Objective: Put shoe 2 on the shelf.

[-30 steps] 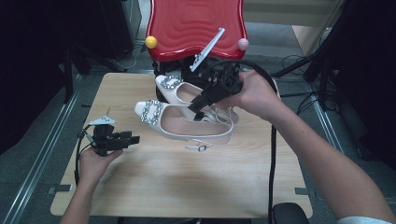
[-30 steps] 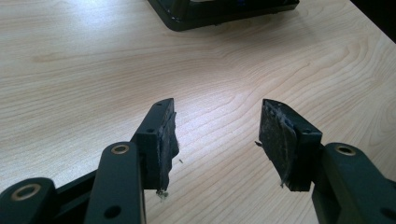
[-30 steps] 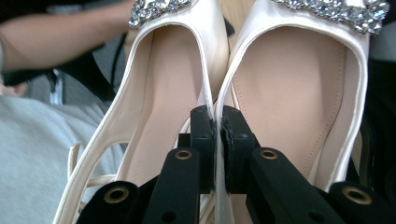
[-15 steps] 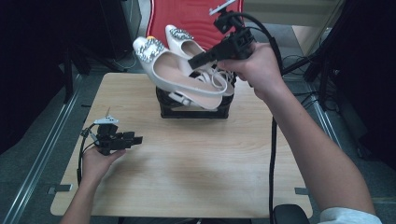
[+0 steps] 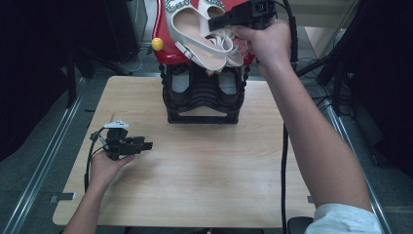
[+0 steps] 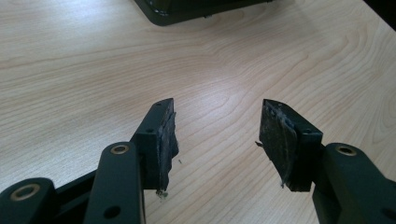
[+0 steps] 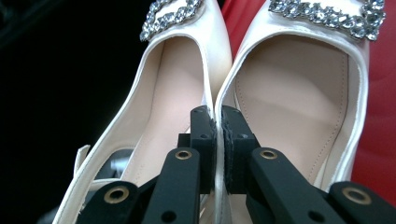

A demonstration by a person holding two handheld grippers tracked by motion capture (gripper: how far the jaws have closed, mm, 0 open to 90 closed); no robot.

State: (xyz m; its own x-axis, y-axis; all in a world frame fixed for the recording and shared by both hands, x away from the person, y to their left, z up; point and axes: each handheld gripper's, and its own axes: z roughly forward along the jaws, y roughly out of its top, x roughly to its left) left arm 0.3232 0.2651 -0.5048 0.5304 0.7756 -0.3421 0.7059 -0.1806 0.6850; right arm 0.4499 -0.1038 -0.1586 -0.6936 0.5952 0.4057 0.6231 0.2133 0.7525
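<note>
Left gripper (image 5: 127, 145): jaws wide, empty, low over the counter (image 5: 204, 175).

Right gripper (image 7: 218, 122): jaws pinched on the touching inner walls of the cream shoes (image 7: 299, 93), one shoe either side. Likely light, stiff-sided, smooth; jewelled buckles (image 7: 327, 11) probably fragile, so grip the walls.

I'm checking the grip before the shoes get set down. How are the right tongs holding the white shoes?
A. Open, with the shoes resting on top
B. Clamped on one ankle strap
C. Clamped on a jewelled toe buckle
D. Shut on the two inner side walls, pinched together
D: in the right gripper view the right tongs are shut on the touching inner side walls of the two white shoes, well behind the jewelled buckles.
</note>
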